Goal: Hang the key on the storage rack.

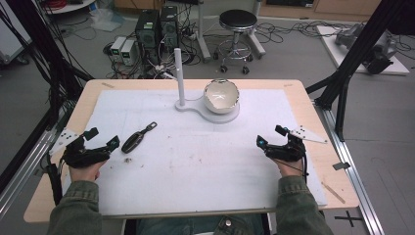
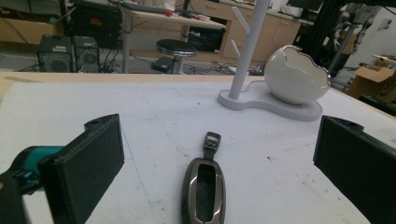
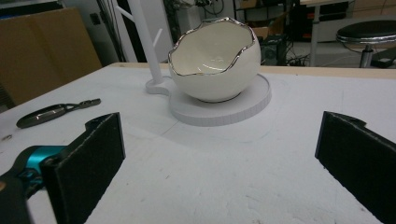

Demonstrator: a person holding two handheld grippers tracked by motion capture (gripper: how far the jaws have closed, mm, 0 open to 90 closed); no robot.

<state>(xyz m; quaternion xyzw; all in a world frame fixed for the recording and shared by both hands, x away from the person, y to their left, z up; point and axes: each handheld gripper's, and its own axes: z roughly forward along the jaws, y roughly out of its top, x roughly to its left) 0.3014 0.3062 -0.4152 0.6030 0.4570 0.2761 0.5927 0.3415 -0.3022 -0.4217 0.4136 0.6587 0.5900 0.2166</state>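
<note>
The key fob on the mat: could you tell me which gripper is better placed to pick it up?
Left. The key fob lies just ahead of the left gripper, between its open jaws in the left gripper view. The right gripper, also open, sits across the mat.

White eggshell-shaped bowl point(image 3: 215, 60) with silver rim; white stand point(image 1: 182, 78); dark grey key fob point(image 2: 203, 190); white mat point(image 1: 195, 156); black jaws.

One key fob point(image 1: 138, 138), one eggshell bowl point(image 1: 221, 96) (jagged rim), one stand point(image 1: 181, 78), two grippers.
</note>
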